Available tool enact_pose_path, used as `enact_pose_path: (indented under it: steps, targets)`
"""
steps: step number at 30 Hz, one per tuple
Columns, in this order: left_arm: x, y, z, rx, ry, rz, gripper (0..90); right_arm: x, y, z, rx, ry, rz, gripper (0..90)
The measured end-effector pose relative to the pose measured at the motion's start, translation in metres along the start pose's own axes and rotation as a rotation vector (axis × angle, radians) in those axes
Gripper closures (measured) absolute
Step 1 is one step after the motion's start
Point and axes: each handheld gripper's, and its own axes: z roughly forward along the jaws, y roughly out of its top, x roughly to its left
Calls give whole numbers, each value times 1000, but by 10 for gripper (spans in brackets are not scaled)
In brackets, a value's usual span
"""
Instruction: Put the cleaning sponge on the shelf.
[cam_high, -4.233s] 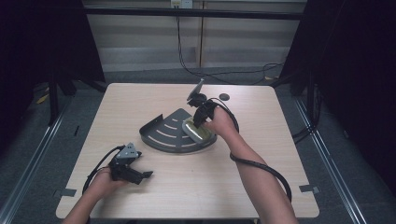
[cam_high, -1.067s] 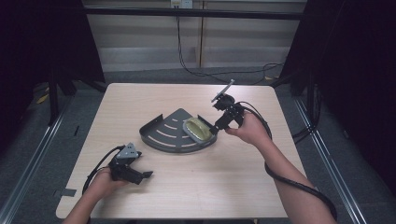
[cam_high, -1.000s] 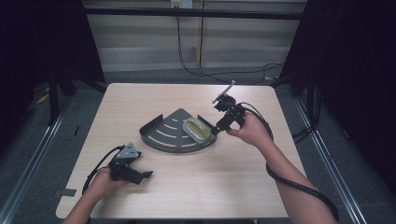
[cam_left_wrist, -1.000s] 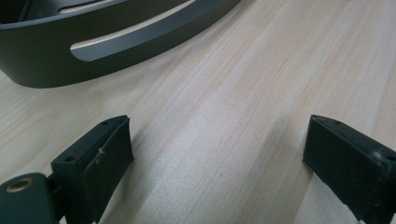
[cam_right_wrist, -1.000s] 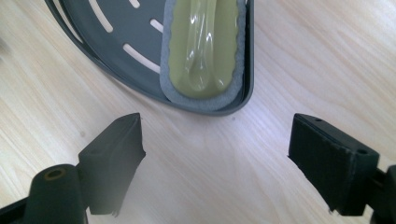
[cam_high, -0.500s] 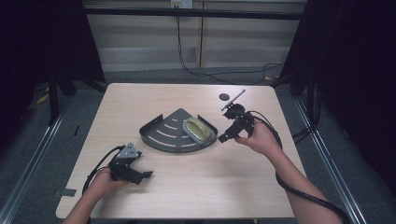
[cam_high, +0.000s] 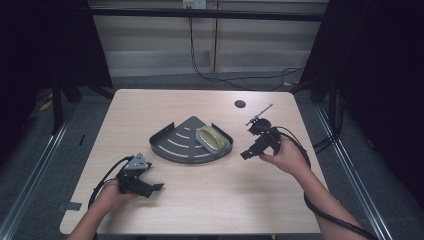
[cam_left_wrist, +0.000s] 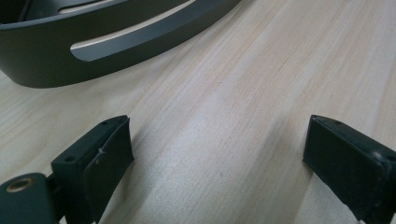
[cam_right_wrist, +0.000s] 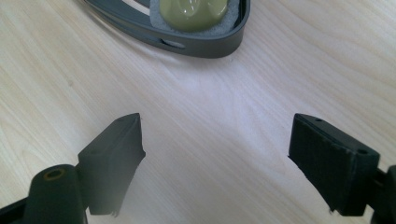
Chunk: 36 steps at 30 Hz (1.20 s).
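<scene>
A dark grey fan-shaped tray (cam_high: 175, 145) lies in the middle of the table. An olive-green soap on a pale pad (cam_high: 212, 139) rests in its right corner, seen close at the top of the right gripper view (cam_right_wrist: 194, 8). My right gripper (cam_high: 248, 153) hovers just right of the tray, jaws wide apart with bare wood between them (cam_right_wrist: 215, 154). My left gripper (cam_high: 152, 189) lies near the front left of the table, open and empty, with the tray's curved wall (cam_left_wrist: 56, 60) ahead of it.
A round dark hole (cam_high: 240, 104) sits in the tabletop at the back right. Cables trail from both grippers off the table's front and right edges. The table's wood surface (cam_high: 210, 200) stretches between the two hands.
My right gripper has drawn back from the tray to the right and toward the near side, leaving the soap in the tray. The left gripper has stayed put.
</scene>
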Motion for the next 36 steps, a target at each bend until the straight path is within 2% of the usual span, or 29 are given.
enact_pose_path:
  steps: [10, 14, 20, 25, 28, 31, 36]
  targets:
    - [0, 0, 0, 0, 0, 1, 77, -6, -25, 4, -30, 18, 34, 169]
    - [0, 0, 0, 0, 0, 1, 77, -7, -31, 6, -25, 16, 30, 165]
    - [0, 0, 0, 0, 0, 0, 77, -7, -42, 10, -46, 15, 28, 166]
    - [0, 0, 0, 0, 0, 0, 77, -7, -55, 15, -62, 16, -14, 165]
    - [0, 0, 0, 0, 0, 0, 77, -8, -64, 19, -65, 14, -23, 165]
    - [0, 0, 0, 0, 0, 0, 77, -9, -76, 23, -67, -3, -53, 164]
    - [0, 0, 0, -1, 0, 0, 77, -12, -86, 25, -79, -9, -54, 164]
